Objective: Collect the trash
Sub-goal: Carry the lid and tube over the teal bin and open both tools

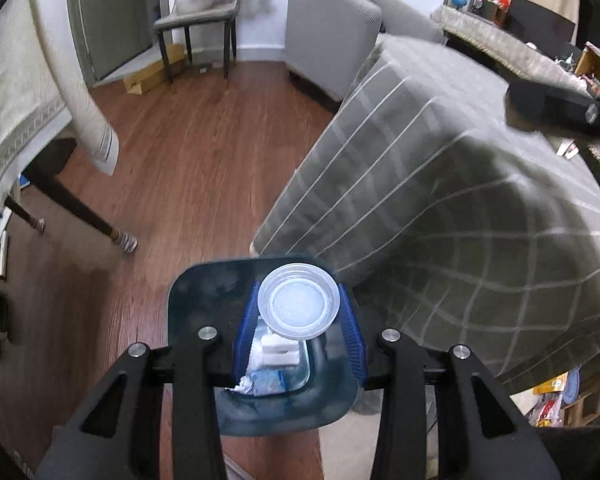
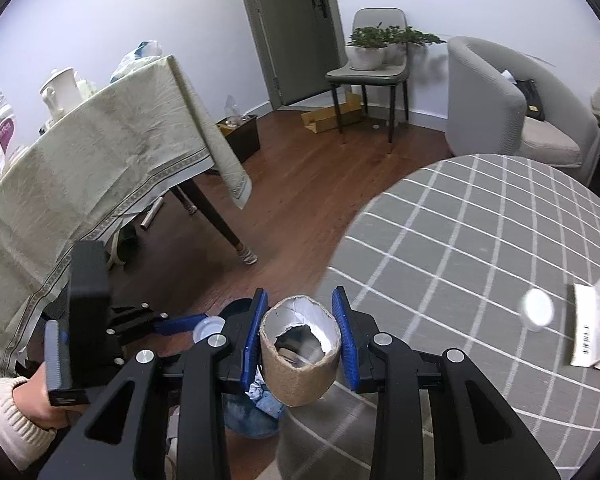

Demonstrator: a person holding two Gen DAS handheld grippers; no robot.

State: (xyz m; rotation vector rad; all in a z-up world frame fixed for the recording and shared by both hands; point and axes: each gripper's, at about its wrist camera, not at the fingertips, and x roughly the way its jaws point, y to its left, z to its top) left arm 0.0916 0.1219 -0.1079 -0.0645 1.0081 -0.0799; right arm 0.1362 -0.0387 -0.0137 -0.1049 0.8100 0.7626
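My left gripper (image 1: 299, 312) is shut on a clear round plastic lid (image 1: 299, 305) and holds it over a dark blue trash bin (image 1: 204, 300) on the floor. White scraps and crumpled blue-white paper (image 1: 266, 382) lie in the bin. My right gripper (image 2: 302, 336) is shut on a brown paper cup (image 2: 300, 360) with a torn white rim, above the same bin (image 2: 248, 420). The left gripper (image 2: 188, 324) shows at the left of the right wrist view, with the lid (image 2: 208, 327) between its fingers.
A table with a grey checked cloth (image 2: 480, 240) stands right of the bin, with a small white lid (image 2: 537, 311) and printed papers (image 2: 596, 320) on it. A table with a pale green cloth (image 2: 80, 168), a chair with plants (image 2: 370, 68) and a grey armchair (image 2: 512, 108) stand around the wooden floor.
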